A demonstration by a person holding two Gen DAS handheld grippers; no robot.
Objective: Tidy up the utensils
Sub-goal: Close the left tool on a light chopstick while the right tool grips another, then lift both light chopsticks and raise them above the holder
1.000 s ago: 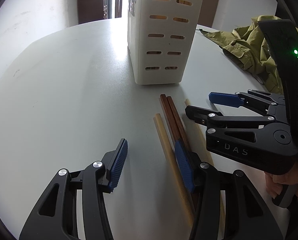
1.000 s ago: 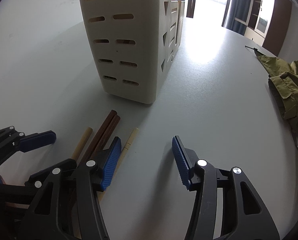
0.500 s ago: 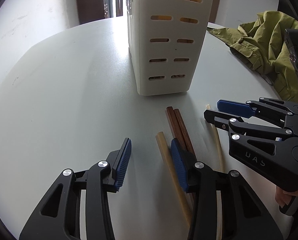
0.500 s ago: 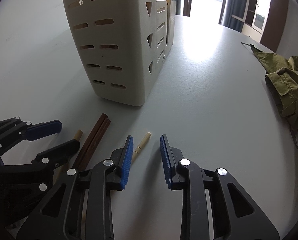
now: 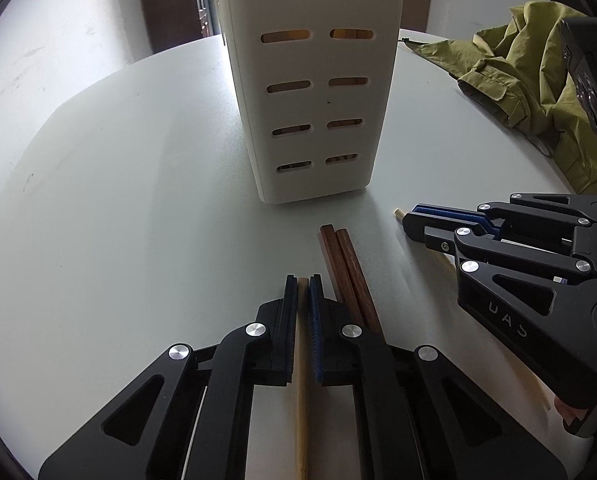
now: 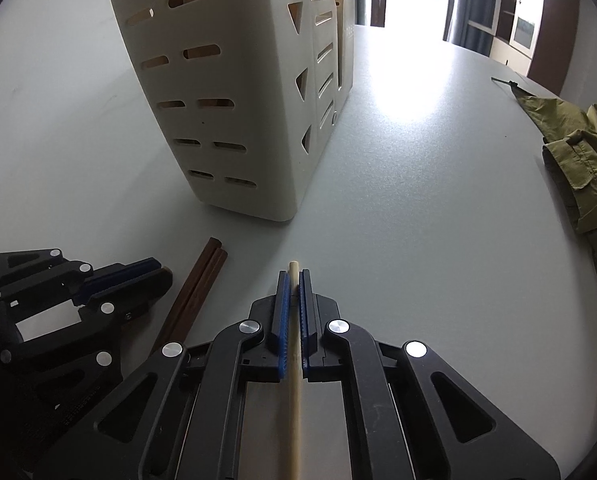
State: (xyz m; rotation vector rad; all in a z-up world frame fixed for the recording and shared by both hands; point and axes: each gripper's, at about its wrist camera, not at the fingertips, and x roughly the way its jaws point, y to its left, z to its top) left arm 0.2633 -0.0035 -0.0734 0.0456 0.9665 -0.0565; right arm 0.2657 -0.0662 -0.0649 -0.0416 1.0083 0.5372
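Note:
A tall cream slotted utensil holder [image 5: 310, 80] stands on the white table; it also shows in the right wrist view [image 6: 234, 92]. My left gripper [image 5: 303, 284] is shut on a light wooden chopstick [image 5: 301, 400] lying on the table. My right gripper [image 6: 293, 280] is shut on another light wooden chopstick [image 6: 294, 408]; it also shows in the left wrist view [image 5: 414, 220]. A pair of dark brown chopsticks [image 5: 346, 272] lies between the two grippers, also seen in the right wrist view [image 6: 196, 292].
A crumpled olive-green jacket [image 5: 530, 76] lies on the table at the right, also in the right wrist view [image 6: 582, 168]. A smaller cream box [image 6: 342, 40] stands behind the holder. The table [image 5: 118, 200] curves away at the far side.
Both grippers have closed from open onto a light chopstick each. Both have moved forward, closer to the holder.

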